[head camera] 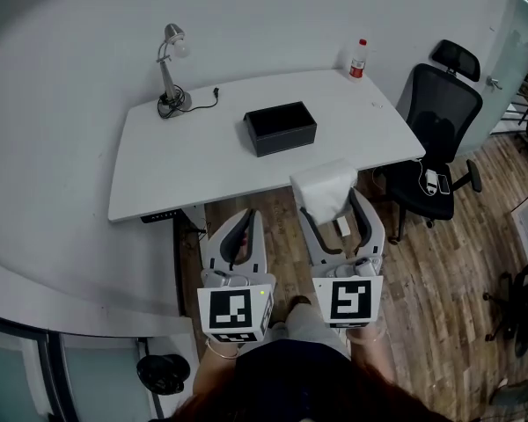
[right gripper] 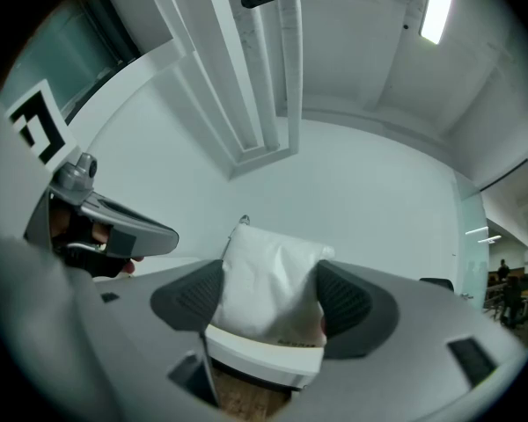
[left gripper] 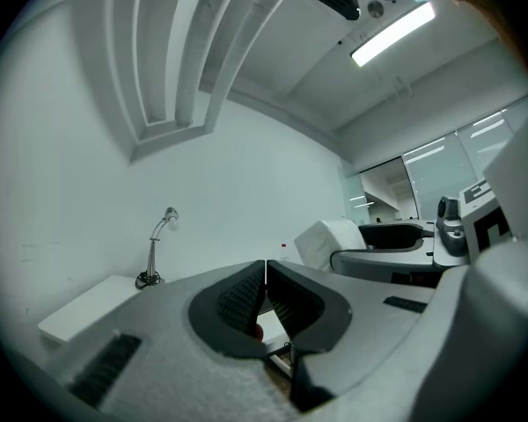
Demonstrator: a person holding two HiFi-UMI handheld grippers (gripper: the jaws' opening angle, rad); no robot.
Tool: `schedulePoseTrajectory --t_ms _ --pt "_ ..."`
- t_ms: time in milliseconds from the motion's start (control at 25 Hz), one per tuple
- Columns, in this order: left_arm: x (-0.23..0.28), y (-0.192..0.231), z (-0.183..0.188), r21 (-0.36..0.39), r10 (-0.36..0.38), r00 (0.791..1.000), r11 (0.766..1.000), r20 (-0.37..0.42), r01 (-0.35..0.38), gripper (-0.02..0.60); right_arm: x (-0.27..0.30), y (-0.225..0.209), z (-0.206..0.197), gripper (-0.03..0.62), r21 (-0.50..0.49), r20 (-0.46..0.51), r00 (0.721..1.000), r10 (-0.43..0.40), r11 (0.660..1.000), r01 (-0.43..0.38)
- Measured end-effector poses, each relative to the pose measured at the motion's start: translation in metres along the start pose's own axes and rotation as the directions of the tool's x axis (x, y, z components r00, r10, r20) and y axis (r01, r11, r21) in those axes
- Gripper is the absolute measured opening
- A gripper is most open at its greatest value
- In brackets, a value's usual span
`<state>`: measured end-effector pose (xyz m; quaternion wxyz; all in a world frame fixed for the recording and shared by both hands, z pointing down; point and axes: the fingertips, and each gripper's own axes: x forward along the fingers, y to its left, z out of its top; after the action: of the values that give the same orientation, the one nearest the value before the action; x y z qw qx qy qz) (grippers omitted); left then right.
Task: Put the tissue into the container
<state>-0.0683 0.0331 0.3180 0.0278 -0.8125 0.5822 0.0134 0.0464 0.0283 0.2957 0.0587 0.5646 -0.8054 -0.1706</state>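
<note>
- Tissue, a soft white folded pack [right gripper: 268, 280], sits squarely between the two jaws of the right gripper [head camera: 333, 207], pressed on both sides by the dark ribbed pads [right gripper: 356, 301].
- The right gripper is clamped on this pack. The jaws stand apart only by the pack's width, and its upper part bulges out above and beyond the jaw tips.
- The black rectangular open-topped container [head camera: 280, 127] rests on the white table [head camera: 158, 174], near the table's middle.
- In the head view the held tissue pack is on the person's side of the container and a little to its right. It is clear of the container and overlaps the table's near edge.
- The left gripper [head camera: 239, 236] is further to the left of the container's near side, over the wooden floor [head camera: 440, 280] just off the table edge. Its jaws are pressed together, tip to tip, with nothing between them.
- Beyond the container to its left, a silver gooseneck desk lamp [head camera: 170, 69] stands at the table's far corner.
- Beyond the container to its right, a small clear bottle with a red cap and label [head camera: 358, 59] stands at the table's other far corner.
- A black office chair [head camera: 438, 139] stands to the right of the container, off the table's end.
</note>
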Motion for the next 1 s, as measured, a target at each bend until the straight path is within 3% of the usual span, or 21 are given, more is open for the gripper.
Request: schedulePoseTrajectory --t_ms 1000 --pt "0.088 0.026 -0.006 0.004 -0.034 0.999 0.999 -0.010 0.034 0.028 0.082 -0.024 -0.017 0.348 -0.010 -0.025 1.000 0.000 1.000 0.000"
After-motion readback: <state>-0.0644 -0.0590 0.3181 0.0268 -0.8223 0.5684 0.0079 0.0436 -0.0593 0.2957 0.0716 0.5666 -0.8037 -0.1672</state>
